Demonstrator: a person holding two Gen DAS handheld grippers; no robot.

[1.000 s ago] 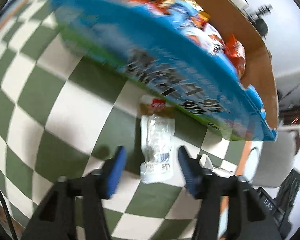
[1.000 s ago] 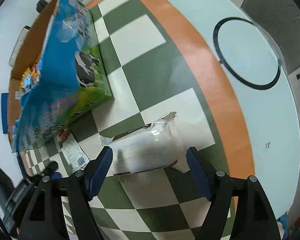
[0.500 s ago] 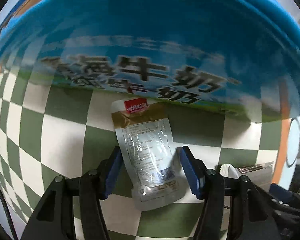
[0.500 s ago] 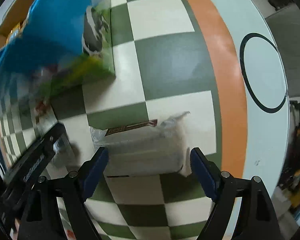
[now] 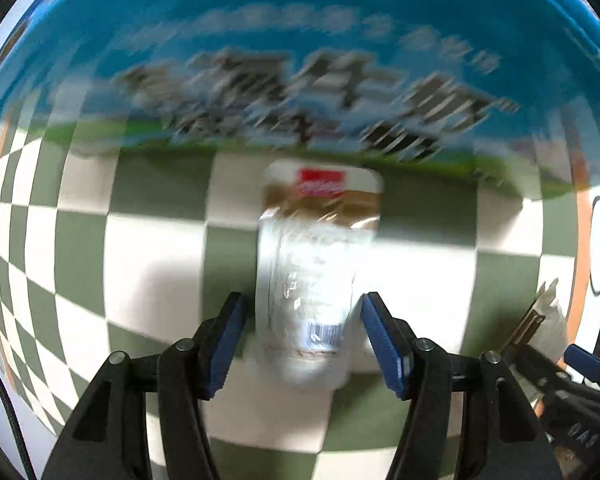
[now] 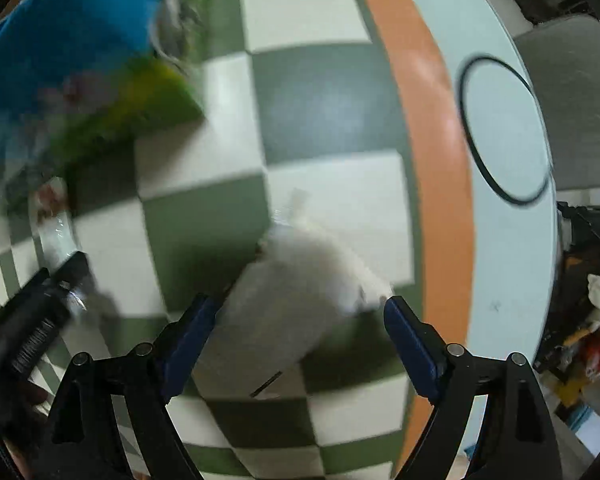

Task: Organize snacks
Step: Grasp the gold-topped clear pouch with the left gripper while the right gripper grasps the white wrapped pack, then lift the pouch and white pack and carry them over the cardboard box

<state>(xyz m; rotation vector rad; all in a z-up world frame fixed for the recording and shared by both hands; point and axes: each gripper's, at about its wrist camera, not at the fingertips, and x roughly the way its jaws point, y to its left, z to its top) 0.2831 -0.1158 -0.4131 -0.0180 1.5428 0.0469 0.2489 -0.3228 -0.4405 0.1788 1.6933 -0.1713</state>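
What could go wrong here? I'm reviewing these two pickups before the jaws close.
The clear snack pouch lies flat between the left gripper jaws, so they may slide over it. The white packet sits skewed in the right gripper, risking a corner-only pinch.

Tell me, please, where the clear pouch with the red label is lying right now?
In the left wrist view the clear pouch lies on the checkered cloth, between the open left gripper fingers, just before the blue box.

Checkered tablecloth (image 5: 152, 248) carries blue box (image 5: 300, 40), clear packet (image 5: 312, 280), white packet (image 6: 300, 300)
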